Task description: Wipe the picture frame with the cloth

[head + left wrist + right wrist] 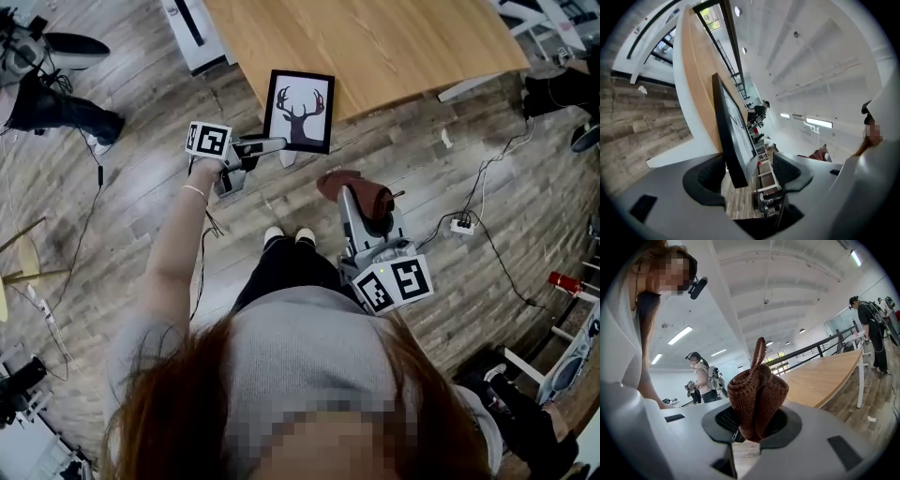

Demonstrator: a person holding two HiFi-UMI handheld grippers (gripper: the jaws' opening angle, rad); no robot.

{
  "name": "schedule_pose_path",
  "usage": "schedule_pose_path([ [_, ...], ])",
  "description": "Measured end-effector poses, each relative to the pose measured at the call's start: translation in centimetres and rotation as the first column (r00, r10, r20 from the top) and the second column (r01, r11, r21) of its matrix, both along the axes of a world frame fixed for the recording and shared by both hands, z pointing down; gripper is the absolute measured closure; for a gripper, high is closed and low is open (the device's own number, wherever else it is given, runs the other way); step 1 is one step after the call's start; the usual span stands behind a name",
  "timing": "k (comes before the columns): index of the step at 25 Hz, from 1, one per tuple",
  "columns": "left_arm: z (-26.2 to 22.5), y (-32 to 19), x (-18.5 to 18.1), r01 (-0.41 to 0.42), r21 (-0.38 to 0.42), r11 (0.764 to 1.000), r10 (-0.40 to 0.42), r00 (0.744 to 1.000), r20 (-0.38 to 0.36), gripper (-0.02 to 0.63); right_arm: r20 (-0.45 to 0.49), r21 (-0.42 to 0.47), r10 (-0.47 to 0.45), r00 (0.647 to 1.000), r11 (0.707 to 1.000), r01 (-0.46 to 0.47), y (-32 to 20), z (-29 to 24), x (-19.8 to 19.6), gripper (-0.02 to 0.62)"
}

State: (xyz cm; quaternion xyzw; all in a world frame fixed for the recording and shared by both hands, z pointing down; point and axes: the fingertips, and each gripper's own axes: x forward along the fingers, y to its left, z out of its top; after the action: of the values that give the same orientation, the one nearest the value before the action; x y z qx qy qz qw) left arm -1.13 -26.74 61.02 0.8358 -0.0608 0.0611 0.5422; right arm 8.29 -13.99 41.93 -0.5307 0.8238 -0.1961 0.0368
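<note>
We've got the left gripper (pixel 279 144) roughly level at the picture frame (pixel 299 111). In the left gripper view its fingers (pixel 708 176) are spread wide, with the frame's black edge standing between them. The frame sits just beside the finger on that view's left. On the other side there's a clear gap to the opposite finger, with floor showing through. So these fingers are open, not clamped on it. We can't tell whether the frame touches the near finger.

Frame location: the head view puts it at the near edge of the wooden surface (pixel 403 42), overlapping that edge. The picture side faces the camera — a dark antlered deer head on white inside a black border. The left gripper meets it at its lower left corner. We can't make out what carries the frame.

The right gripper (pixel 364 202) is lower in the head view, close to the person's body and apart from the frame. Its fingers are closed on the cloth (pixel 354 186) — brown, knitted and bunched into a lump. In the right gripper view a loop sticks up from the top of it. The cloth is apart from the frame.

Underneath we see a grey wood-plank floor (pixel 122 225). A white power strip (pixel 461 225) lies on it to the right of the person, with a cable trailing off. The right gripper view also shows other people standing in the room behind, and the surface running off to the right.
</note>
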Motion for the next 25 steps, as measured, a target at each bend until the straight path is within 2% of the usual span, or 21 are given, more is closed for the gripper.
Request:
schedule_pose_path([
  [3, 0.1, 0.6, 0.4, -0.057, -0.038, 0.998, 0.057, 0.998, -0.013, 0.290, 0.007, -0.006, 0.000, 1.000, 1.000, 0.000, -0.2, 0.2, -0.2, 0.499],
  [5, -0.5, 0.6, 0.5, -0.073, -0.091, 0.993, 0.066, 0.994, -0.082, 0.407, 0.012, -0.009, -0.004, 1.000, 1.000, 0.005, -0.1, 0.2, -0.5, 0.499],
  [7, -0.8, 0.8, 0.4, -0.084, -0.138, 0.987, 0.066, 0.990, -0.127, 0.433, 0.015, -0.012, -0.013, 1.000, 1.000, 0.013, 0.2, 0.3, -0.8, 0.499],
  [12, -0.2, 0.9, 0.0, -0.105, -0.208, 0.972, 0.086, 0.991, -0.099, 0.443, 0.017, -0.022, -0.019, 1.000, 1.000, 0.020, 0.7, 0.4, -1.1, 0.499],
  [13, -0.3, 0.8, 0.1, -0.111, -0.215, 0.970, 0.090, 0.991, -0.102, 0.512, 0.019, -0.024, -0.020, 1.000, 1.000, 0.020, 0.6, 0.5, -0.9, 0.499],
  [14, -0.5, 0.7, 0.4, -0.113, -0.222, 0.968, 0.089, 0.989, -0.116, 0.523, 0.022, -0.027, -0.020, 1.000, 0.999, 0.020, 0.5, 0.5, -0.8, 0.499],
  [21, -2.5, 1.6, 1.0, -0.109, -0.195, 0.975, 0.053, 0.960, -0.276, 0.529, 0.036, -0.028, -0.025, 0.999, 0.999, 0.027, 0.3, 0.7, -1.1, 0.499],
  [25, -3.3, 2.8, 1.1, -0.078, -0.164, 0.983, 0.020, 0.944, -0.329, 0.529, 0.037, -0.002, -0.005, 0.999, 1.000, 0.005, 0.1, 0.0, -0.4, 0.499],
])
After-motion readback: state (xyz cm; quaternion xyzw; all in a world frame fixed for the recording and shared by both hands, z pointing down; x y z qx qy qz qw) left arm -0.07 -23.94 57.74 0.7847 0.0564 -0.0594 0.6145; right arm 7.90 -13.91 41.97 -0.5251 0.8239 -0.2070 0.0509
